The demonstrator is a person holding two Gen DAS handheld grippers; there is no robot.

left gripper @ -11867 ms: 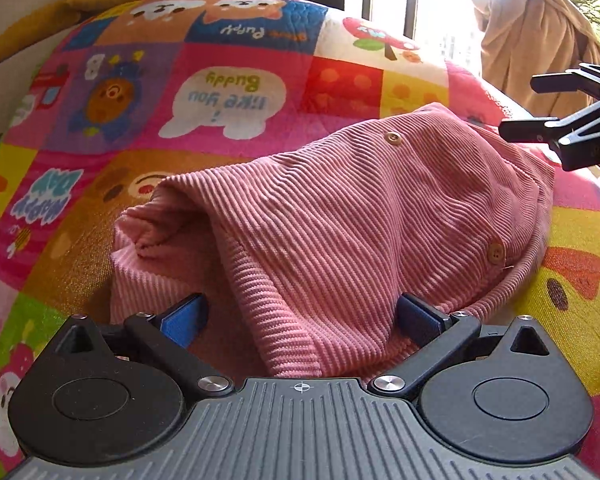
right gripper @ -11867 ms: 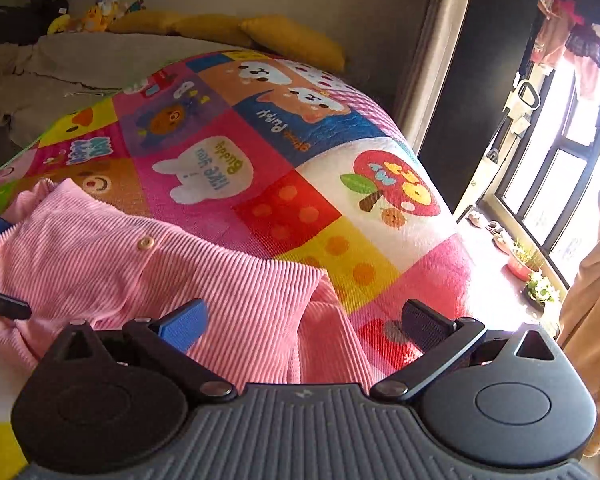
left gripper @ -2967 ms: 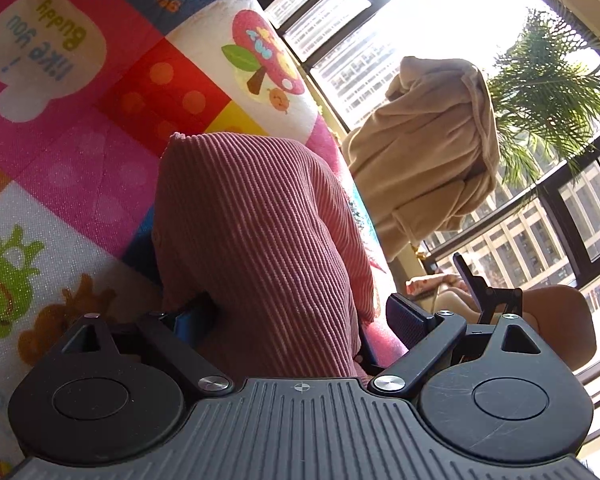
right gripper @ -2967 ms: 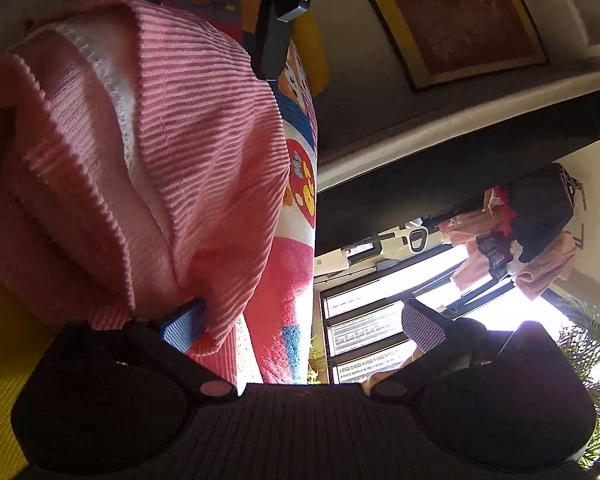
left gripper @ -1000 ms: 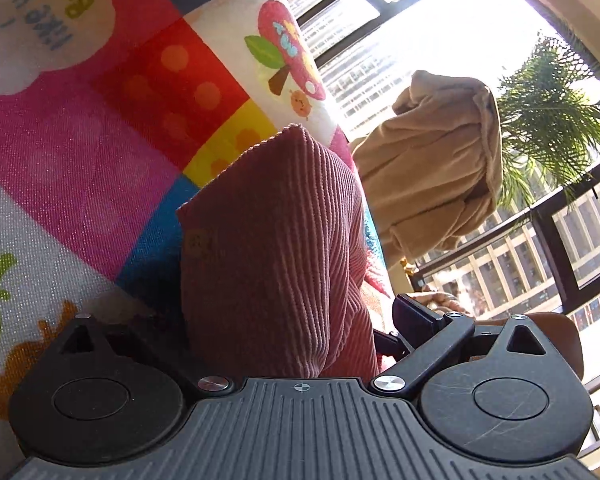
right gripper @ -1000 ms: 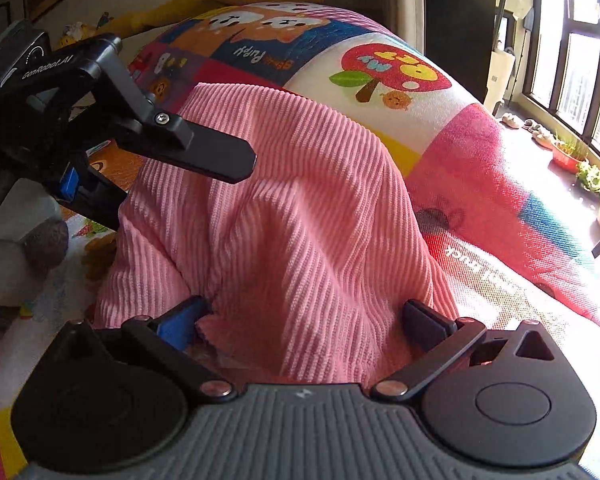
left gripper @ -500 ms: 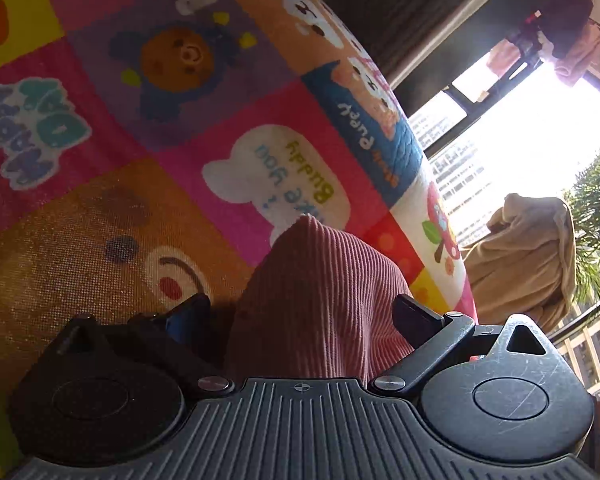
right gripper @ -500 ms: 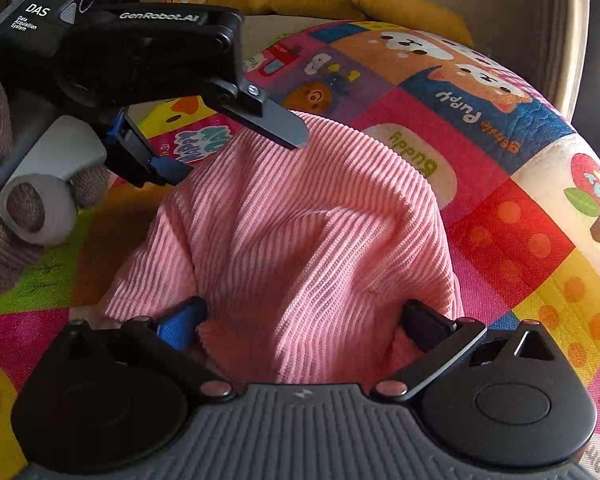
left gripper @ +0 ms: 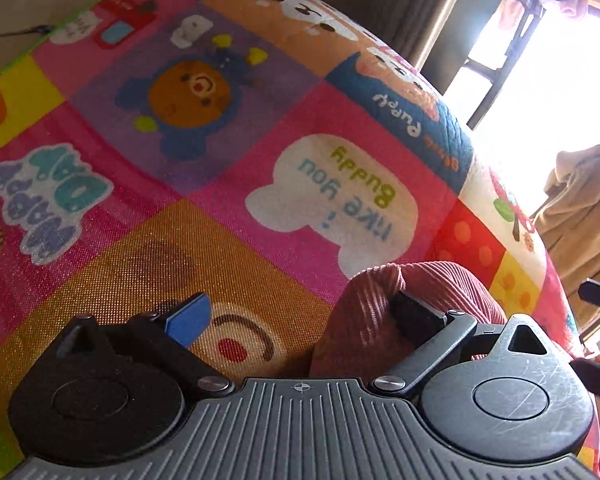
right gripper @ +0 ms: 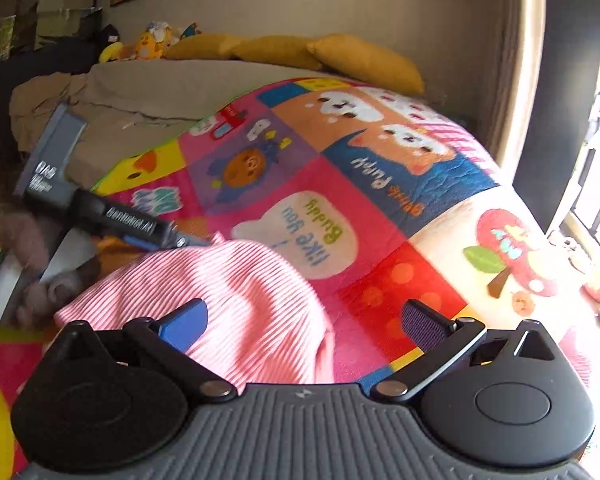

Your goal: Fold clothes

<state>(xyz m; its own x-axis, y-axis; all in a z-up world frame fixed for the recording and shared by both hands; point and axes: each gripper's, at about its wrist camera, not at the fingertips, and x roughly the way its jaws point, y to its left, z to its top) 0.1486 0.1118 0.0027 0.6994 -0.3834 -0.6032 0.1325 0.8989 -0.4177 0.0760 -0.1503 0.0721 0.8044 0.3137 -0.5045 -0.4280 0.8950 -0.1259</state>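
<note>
Bed, patchwork quilt (right gripper: 380, 216): pink garment (right gripper: 236, 304) bunched beside speech-bubble patch; left gripper (left gripper: 300, 316) and right gripper (right gripper: 304, 320) both released.

The pink garment (right gripper: 236, 296) is ribbed cloth, corduroy-like, matt and soft in its folds. Under it lies a printed quilt (left gripper: 260, 128) — woven cloth with a fine mesh grain, stitched and slightly puffy at the blue patch. The left gripper (left gripper: 304, 316) and right gripper (right gripper: 304, 320) are matt black plastic, ribbed grey on the body, faintly scratched on the round caps — with small bright metal rivets and blue rubbery pads (left gripper: 188, 320).
</note>
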